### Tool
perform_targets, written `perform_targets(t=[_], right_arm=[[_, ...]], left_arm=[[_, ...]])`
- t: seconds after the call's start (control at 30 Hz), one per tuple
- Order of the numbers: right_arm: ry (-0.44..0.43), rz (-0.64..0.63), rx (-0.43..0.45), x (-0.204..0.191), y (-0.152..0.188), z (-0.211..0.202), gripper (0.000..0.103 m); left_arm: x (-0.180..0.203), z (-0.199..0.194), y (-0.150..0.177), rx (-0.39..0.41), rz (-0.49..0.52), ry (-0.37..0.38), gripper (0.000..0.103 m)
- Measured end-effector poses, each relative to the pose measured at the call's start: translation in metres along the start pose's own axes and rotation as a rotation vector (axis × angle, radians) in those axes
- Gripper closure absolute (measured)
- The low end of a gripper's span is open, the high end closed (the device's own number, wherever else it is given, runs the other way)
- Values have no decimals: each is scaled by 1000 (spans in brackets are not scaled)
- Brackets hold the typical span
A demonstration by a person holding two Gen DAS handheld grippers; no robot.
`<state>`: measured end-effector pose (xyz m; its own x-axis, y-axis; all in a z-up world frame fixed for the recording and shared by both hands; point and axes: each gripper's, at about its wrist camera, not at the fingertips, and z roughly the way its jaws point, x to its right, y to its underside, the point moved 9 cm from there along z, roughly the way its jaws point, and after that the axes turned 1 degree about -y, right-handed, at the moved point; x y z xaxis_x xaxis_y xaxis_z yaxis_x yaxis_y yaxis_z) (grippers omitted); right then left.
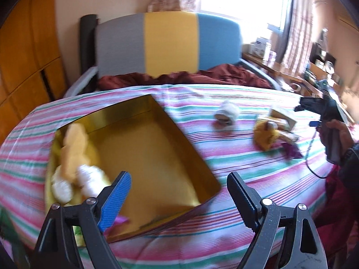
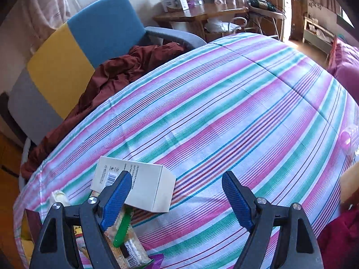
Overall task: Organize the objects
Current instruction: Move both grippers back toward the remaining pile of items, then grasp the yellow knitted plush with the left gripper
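Two grippers show, both with jaws spread wide and nothing between them. In the left wrist view the left gripper (image 1: 178,180) hangs at the bottom of the frame over a gold-lined open box (image 1: 143,148) lying on the striped bedspread (image 1: 224,163). A yellow and white plush toy (image 1: 76,157) sits in the box's left end, smeared by motion blur so its shape is hard to read; the left finger hides part of it, and a scrap of purple shows just below that finger. To the right of centre on the bedspread lie a small white fluffy toy (image 1: 226,113), and further right a yellow plush (image 1: 268,135) touching a pale carton (image 1: 282,116); both are blurred. At the right edge a hand holds the right gripper (image 1: 314,108), seen from the side and partly cut off.

In the right wrist view the right gripper (image 2: 177,179) hovers above bare bedspread. A white carton with a barcode (image 2: 139,187) lies at lower left, partly behind the left finger, and below it a wrapped snack bar (image 2: 128,244) is half hidden. A pink round thing (image 2: 349,140) is cut by the right edge.
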<state>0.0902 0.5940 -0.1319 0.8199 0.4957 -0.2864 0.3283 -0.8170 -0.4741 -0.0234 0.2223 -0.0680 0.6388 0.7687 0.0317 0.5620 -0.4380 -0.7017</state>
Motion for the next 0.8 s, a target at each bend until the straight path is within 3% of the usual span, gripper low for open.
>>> perform_targets(t=[0.27,0.47,0.8], right_arm=[[-83,36,-38,-5,4,-4,19],[-113,58,-62,-3,8,-6,19],[-139,39,-93,-10,14,-5,19]], left_arm=[[88,44,-27,-68,80,162,15],[131,91,-30,-194,-3,268,15],[167,155,-52,-240,-154,348,15]])
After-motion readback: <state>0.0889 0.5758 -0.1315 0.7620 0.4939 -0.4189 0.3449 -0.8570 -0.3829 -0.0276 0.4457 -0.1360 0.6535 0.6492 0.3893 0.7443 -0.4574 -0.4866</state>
